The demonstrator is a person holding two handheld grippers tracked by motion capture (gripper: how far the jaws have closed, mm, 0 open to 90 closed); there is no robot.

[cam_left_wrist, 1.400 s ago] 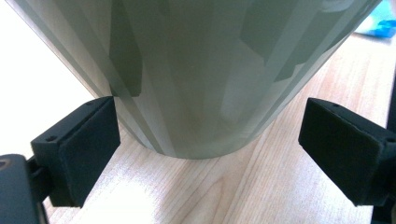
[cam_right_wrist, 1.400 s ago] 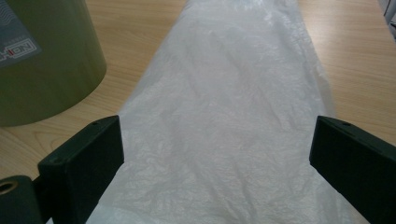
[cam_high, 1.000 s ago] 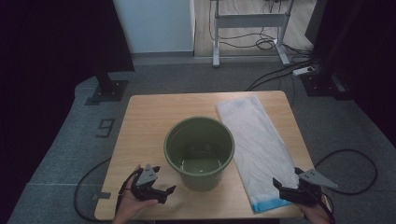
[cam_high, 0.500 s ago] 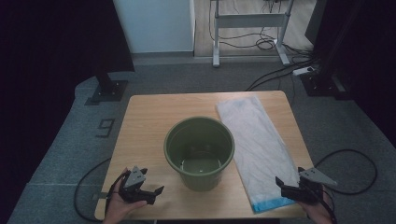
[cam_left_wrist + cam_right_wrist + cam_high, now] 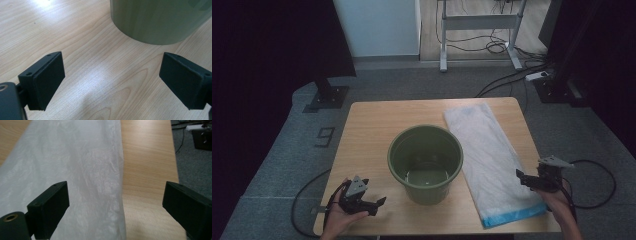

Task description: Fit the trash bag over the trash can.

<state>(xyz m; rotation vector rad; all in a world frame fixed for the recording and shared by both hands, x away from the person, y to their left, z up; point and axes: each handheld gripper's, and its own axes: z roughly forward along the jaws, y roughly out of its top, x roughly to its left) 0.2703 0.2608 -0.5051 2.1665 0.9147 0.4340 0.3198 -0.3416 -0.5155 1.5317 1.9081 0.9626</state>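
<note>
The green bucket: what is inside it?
The green bucket looks empty: its bare bottom shows in the high view, with a faint shine there. The near inner wall is hidden by the rim. The white plastic bag lies flat beside it.

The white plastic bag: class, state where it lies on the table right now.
In the high view the white plastic bag lies flat along the table's right side, just right of the green bucket, its blue-edged end nearest the right tongs.
</note>
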